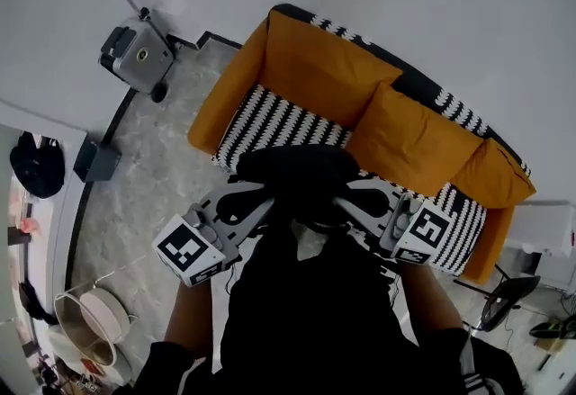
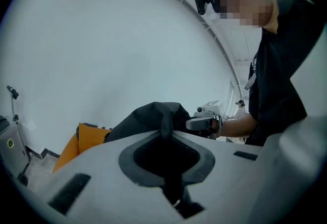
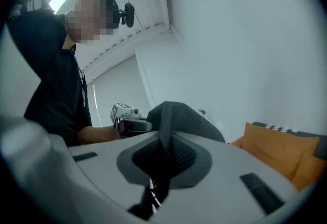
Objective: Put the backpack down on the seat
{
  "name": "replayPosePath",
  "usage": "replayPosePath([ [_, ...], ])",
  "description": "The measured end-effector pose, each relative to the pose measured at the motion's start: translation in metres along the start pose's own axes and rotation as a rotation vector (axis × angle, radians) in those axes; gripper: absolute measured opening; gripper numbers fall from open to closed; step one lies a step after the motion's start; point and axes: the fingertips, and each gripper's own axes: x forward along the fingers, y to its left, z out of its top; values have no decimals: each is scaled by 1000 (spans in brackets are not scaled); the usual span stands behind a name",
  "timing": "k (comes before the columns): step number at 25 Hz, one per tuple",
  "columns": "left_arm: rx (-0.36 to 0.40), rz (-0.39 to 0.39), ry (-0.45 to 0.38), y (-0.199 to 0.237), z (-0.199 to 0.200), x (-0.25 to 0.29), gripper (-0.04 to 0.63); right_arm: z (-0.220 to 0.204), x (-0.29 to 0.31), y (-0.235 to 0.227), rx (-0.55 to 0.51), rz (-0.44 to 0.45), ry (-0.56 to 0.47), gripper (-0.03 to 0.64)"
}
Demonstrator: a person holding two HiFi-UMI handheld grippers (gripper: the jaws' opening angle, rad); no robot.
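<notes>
A black fabric backpack (image 1: 297,170) hangs in the air between the two grippers, in front of a sofa with orange cushions (image 1: 409,143) and a black-and-white striped seat (image 1: 274,119). In the head view its top bulges over the near edge of that seat. Whether any part of it touches the seat cannot be told from here, since its lower body merges with the person's dark clothing.

The left gripper (image 1: 256,201) comes in from the left. In the left gripper view its jaws are pressed together on a fold of the backpack's black cloth (image 2: 166,128). The right gripper (image 1: 353,201) comes in from the right, and in the right gripper view it pinches a like fold of the bag's top (image 3: 166,131). Each gripper shows in the other's view just beyond the bag.

By my reading the pick-up and carry are done and the placing is not. The bag's weight appears to hang from the two pinched folds. What is left is to bring it farther over the striped seat, lower it until the cushion bears it, and then spread both claws. The left part of the seat is bare and looks the easier landing. A grey wheeled appliance with a handle (image 1: 135,51) stands on the pale stone floor (image 1: 171,168), well to the far left.
</notes>
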Motion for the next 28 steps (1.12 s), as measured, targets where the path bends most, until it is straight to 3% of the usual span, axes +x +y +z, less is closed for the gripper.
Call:
replayPosePath([
  [5, 39, -57, 13, 21, 0, 1, 37, -5, 15, -6, 15, -68, -4, 29],
  [13, 31, -96, 37, 42, -4, 27, 37, -15, 11, -18, 76, -106, -10, 29],
  [28, -95, -103, 181, 98, -43, 85, 37, -56, 26, -86, 208, -103, -12, 29],
])
